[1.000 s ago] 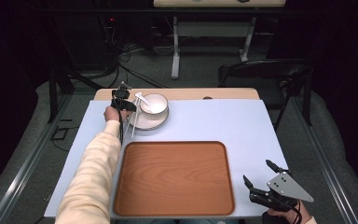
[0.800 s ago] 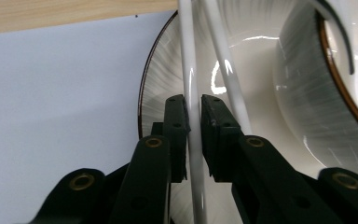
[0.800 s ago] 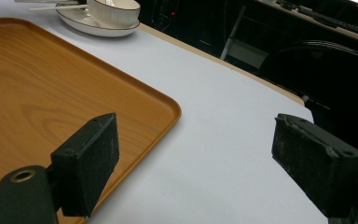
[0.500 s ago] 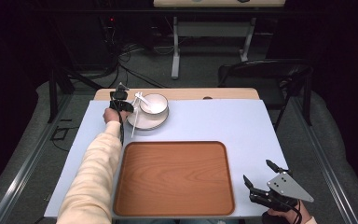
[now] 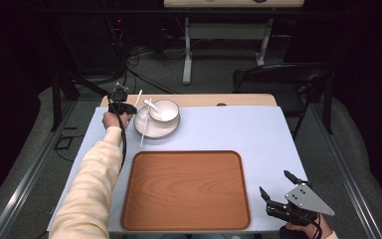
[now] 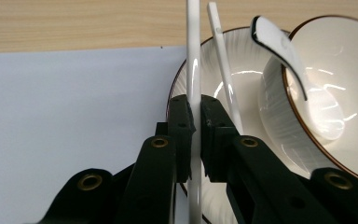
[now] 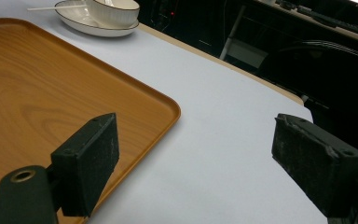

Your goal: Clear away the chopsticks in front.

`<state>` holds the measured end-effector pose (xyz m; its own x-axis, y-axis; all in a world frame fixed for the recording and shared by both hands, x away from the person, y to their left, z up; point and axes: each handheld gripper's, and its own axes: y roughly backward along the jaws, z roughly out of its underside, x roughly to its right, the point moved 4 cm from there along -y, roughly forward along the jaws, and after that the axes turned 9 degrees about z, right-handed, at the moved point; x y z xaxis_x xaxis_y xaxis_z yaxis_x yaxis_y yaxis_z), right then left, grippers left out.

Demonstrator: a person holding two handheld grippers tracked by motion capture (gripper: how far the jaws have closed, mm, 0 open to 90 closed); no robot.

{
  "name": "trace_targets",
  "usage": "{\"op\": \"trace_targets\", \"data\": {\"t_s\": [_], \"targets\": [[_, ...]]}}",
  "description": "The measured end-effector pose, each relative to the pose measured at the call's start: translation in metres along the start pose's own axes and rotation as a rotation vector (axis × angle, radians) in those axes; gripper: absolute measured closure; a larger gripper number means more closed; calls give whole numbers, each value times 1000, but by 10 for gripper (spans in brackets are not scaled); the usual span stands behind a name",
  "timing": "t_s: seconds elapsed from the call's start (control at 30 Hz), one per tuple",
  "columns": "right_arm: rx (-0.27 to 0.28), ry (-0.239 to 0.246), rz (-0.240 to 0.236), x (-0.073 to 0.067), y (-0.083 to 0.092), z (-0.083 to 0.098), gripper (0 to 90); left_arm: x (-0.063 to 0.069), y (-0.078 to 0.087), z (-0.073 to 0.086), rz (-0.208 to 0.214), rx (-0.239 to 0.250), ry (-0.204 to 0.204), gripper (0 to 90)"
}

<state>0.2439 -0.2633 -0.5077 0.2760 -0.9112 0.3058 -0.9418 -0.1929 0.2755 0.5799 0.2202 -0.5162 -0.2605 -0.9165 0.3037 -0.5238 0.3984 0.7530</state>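
Looking down from the high view, the left gripper [image 5: 121, 106] sits at the desk's [image 5: 219, 129] far left corner, clamped on a white chopstick [image 5: 138, 102] beside the plate [image 5: 151, 130] and bowl [image 5: 164, 111]; the right gripper [image 5: 280, 194] hangs wide and empty near the front right corner, off the tray [image 5: 185, 190]. Left gripper view: jaws pinch the chopstick [image 6: 193, 56] mid-length, a second chopstick [image 6: 223, 70] resting on the plate [image 6: 242, 56], spoon [image 6: 279, 46] in the bowl [image 6: 340, 74]. It looks light, stiff, glossy, likely slippery and prone to pivot, so a mid-length hold suits.
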Motion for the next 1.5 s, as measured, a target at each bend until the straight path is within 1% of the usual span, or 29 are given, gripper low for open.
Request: {"op": "trace_targets", "data": {"t_s": [0.1,0.13,0.23,0.33,0.37,0.4,0.5,0.53,0.63,0.73,0.77,0.83,0.87,0.9,0.93,0.97,1.0,1.03,1.07,1.1,1.13,1.17,1.27,1.3,1.33,1.37,1.4,1.43,1.5], "targets": [[-1,0,-1,0,0,0,143,1,8,0,10,18,14,842],[0,0,0,0,0,0,144,2,15,0,29,32,26,842],[-1,1,-1,0,0,0,144,5,21,0,40,36,29,842],[-2,0,-1,0,0,0,143,12,34,1,59,50,17,842],[-2,0,-1,0,0,0,143,12,34,1,59,50,17,842],[-1,0,-1,0,0,0,143,16,40,2,81,58,17,842],[-2,0,-1,0,0,0,144,21,46,4,97,62,12,842],[-2,0,0,0,0,0,143,27,51,6,107,66,-5,842],[-1,1,0,0,0,0,143,33,55,11,112,67,-20,842],[-1,1,0,0,0,0,143,42,65,22,141,76,-34,842],[-1,1,0,0,0,0,143,42,65,22,141,76,-34,842],[0,1,0,0,0,0,143,46,69,29,149,78,-39,842],[-1,0,0,0,0,0,144,51,74,36,159,81,-43,842],[-1,0,0,0,0,0,144,51,74,36,159,81,-43,842],[-1,1,0,0,0,0,143,56,78,43,165,85,-60,842],[-1,1,0,0,0,0,143,56,78,43,165,85,-60,842],[-2,2,0,-1,0,0,143,62,81,51,178,90,-68,842],[-2,2,-1,0,0,0,143,62,81,51,178,90,-68,842],[-2,2,-1,0,0,0,144,67,84,60,188,93,-77,842],[-2,2,-1,0,0,0,144,67,84,60,188,93,-77,842],[-3,3,-1,0,0,0,143,72,86,68,205,98,-80,842],[-3,3,-1,0,0,0,143,72,86,68,205,98,-80,842],[-2,1,-1,0,0,0,143,81,89,83,230,110,-82,842],[-2,1,-1,0,0,0,143,81,89,83,230,110,-82,842],[-2,1,-1,-1,0,0,144,85,91,91,235,115,-86,842],[-2,1,-1,-1,0,0,144,85,91,91,235,115,-86,842],[-2,2,-2,0,0,0,143,88,92,99,238,121,-88,842],[-2,2,-2,0,0,0,143,88,92,99,238,121,-88,842],[-2,2,-2,0,0,0,143,90,92,107,245,126,-80,842]]}}
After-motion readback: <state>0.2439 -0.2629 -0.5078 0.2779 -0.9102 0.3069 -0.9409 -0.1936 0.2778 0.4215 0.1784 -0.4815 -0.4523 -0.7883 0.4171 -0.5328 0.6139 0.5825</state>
